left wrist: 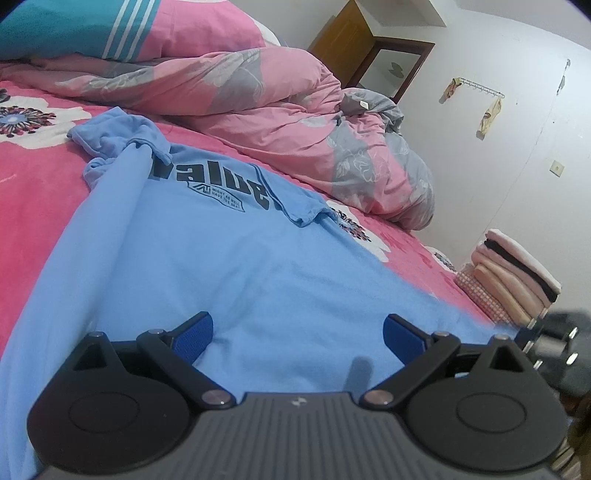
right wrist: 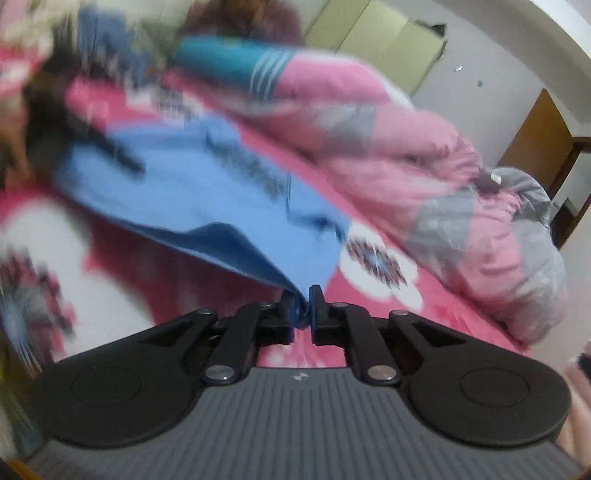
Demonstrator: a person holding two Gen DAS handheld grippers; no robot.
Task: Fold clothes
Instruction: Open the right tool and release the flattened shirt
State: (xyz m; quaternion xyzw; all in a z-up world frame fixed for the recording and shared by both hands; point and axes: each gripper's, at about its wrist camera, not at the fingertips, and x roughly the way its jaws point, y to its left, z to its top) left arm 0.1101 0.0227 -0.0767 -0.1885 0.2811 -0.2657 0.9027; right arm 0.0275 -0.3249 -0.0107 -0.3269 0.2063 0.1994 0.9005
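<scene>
A light blue T-shirt [left wrist: 207,251] with dark lettering lies spread on the pink floral bedsheet [left wrist: 33,192], its left side folded over into a long roll. My left gripper [left wrist: 297,334] hovers just above the shirt's lower part, open, with nothing between its blue pads [left wrist: 192,338]. In the blurred right wrist view, my right gripper [right wrist: 303,302] is shut on a corner of the blue T-shirt [right wrist: 207,199], lifting that edge off the bed. A dark part of the other gripper shows at the right edge of the left wrist view.
A crumpled pink and grey duvet [left wrist: 280,122] is piled along the far side of the bed. A teal and pink pillow [left wrist: 92,29] lies at the head. Folded pink clothes [left wrist: 517,277] are stacked beside the bed. A wooden door [left wrist: 351,44] and wall hooks [left wrist: 480,88] stand behind.
</scene>
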